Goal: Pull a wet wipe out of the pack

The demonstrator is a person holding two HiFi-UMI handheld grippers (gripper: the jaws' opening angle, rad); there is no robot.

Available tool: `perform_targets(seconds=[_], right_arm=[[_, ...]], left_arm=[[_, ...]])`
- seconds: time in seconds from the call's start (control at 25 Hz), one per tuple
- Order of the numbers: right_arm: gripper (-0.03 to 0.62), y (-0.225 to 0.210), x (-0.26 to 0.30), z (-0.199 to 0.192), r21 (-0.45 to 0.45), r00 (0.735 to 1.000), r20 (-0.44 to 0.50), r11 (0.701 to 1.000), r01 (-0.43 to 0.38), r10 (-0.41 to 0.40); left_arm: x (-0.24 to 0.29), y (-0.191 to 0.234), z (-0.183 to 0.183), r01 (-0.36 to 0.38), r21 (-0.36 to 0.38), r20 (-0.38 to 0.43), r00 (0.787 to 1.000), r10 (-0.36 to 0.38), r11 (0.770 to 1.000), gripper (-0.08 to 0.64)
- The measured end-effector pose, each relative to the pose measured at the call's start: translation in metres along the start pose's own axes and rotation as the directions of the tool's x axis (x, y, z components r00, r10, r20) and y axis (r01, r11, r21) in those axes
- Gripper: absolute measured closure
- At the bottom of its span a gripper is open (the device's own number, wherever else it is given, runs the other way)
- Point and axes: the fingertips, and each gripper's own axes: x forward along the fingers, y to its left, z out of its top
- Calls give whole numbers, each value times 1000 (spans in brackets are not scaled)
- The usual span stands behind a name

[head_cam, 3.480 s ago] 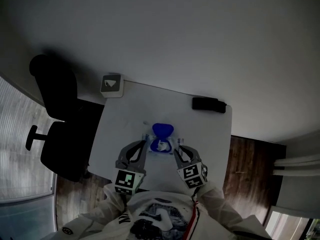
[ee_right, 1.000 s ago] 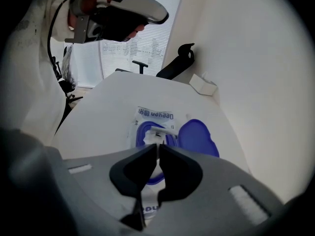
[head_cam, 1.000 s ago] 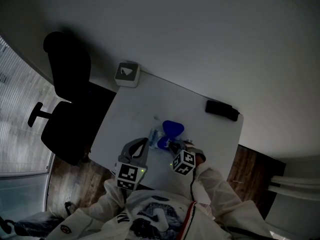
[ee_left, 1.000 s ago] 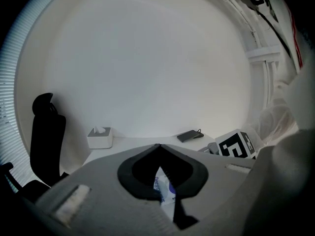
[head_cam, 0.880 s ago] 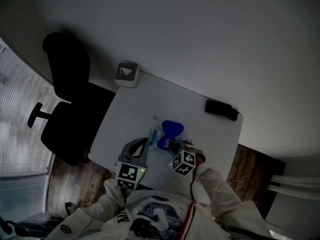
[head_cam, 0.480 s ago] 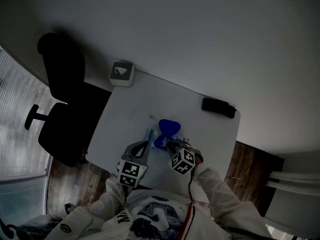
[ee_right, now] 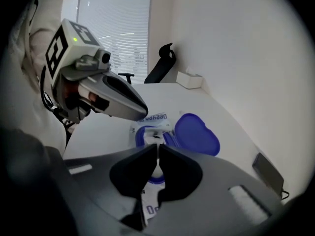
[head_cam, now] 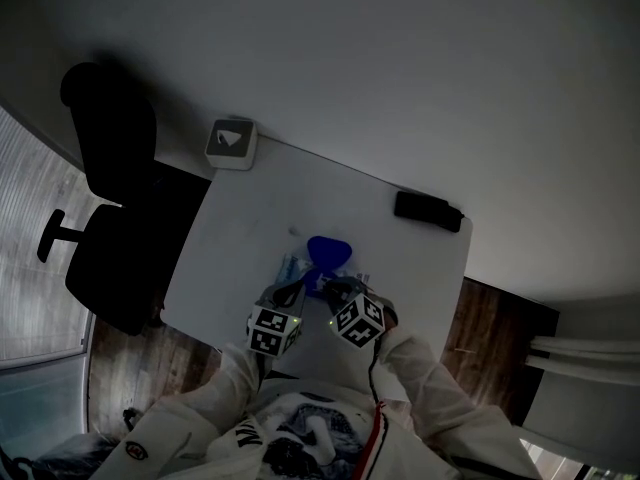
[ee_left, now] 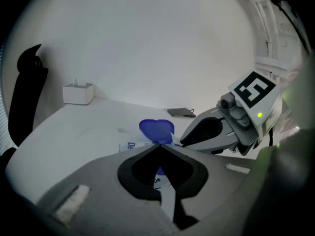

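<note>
The wet wipe pack (head_cam: 291,267) lies on the white table (head_cam: 240,218) with its blue heart-shaped lid (head_cam: 327,251) flipped open. In the right gripper view a white wipe tuft (ee_right: 156,131) shows in the blue-rimmed opening. My right gripper (ee_right: 157,149) is shut, its tips right at that tuft. I cannot tell whether it pinches the wipe. My left gripper (ee_left: 158,145) is shut too, its tips low over the pack (ee_left: 129,145) just before the lid (ee_left: 156,130). From the head view both grippers, left (head_cam: 295,286) and right (head_cam: 330,286), meet at the pack.
A small white box (head_cam: 231,143) stands at the table's far left corner. A flat black device (head_cam: 427,209) lies near the far right edge. A black office chair (head_cam: 100,188) is at the table's left. A pale wall rises behind.
My left gripper has come down and forward onto the pack, ending close beside the right one. The right gripper has stayed at the opening and rolled slightly.
</note>
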Motion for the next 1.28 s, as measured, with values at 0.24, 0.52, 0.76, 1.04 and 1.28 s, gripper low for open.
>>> perform_targets(seconds=[0.24, 0.52, 0.76, 1.04, 1.28], right_arm=[[574, -2, -3, 2, 64, 1000, 23, 998, -8, 6], [574, 0, -10, 1, 116, 998, 54, 993, -16, 10], [577, -2, -19, 6, 175, 996, 86, 984, -19, 4], [578, -6, -30, 12, 242, 991, 135, 970, -24, -10], [581, -10, -41, 20, 277, 987, 158, 961, -22, -23]], left_arm=[[21, 1, -23, -2, -17, -67, 998, 1, 1000, 560], [28, 0, -29, -16, 49, -98, 995, 21, 999, 560], [29, 1, -31, -16, 42, -103, 994, 20, 999, 560], [30, 1, -33, -15, 48, -114, 993, 20, 999, 560], [31, 2, -33, -14, 46, -119, 993, 19, 999, 560]])
